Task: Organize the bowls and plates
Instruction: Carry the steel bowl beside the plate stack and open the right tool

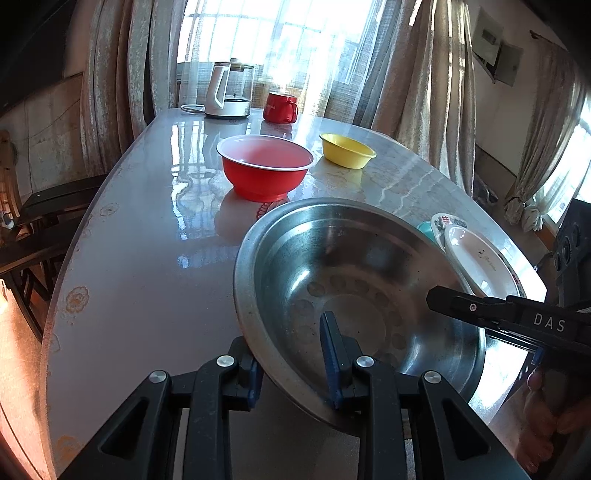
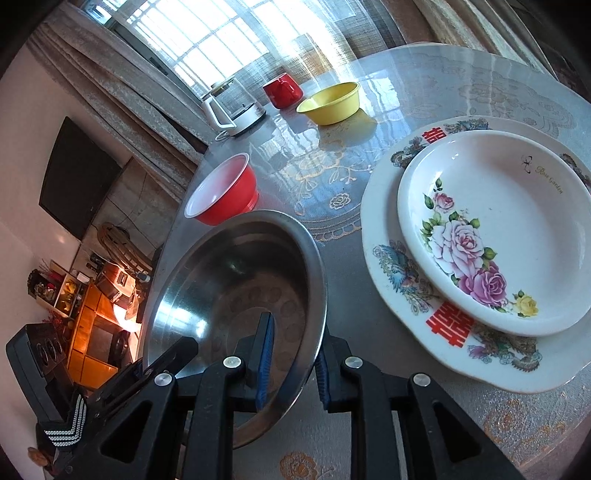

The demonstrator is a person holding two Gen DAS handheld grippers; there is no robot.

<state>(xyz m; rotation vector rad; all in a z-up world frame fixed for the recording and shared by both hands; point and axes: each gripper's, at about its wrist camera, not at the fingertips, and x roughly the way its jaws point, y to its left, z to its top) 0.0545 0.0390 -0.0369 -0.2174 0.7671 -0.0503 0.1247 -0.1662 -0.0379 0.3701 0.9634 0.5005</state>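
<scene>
Here the steel bowl [image 1: 354,291] hangs tilted between both tools, its near rim low over the table [image 1: 147,258]; the left gripper [image 1: 295,365] is clamped on that rim, one blue pad outside under the lip and the other inside the bowl; the right gripper [image 2: 291,358] likewise straddles the opposite rim, one pad inside and one outside, and whether its pads press or only bracket the metal cannot be told. Left of the left gripper lies bare glossy tabletop; ahead of it and a little left stands the red bowl [image 1: 266,166], just beyond the steel bowl's far rim, with a white kettle [image 1: 231,90] at the far edge behind it; next comes a red mug [image 1: 280,107] beside the kettle, then the yellow bowl [image 1: 347,149] ahead and to the right, well apart from the red one. From the right gripper, the red bowl [image 2: 221,195] sits ahead to the left and the yellow bowl [image 2: 330,101] farther ahead; close on its right lies the patterned plate [image 2: 384,236] with the rose dish [image 2: 498,229] stacked in it, near the steel bowl's rim but apart from it; curtains [image 1: 417,62] and a bright window [image 1: 277,33] close the far side.
</scene>
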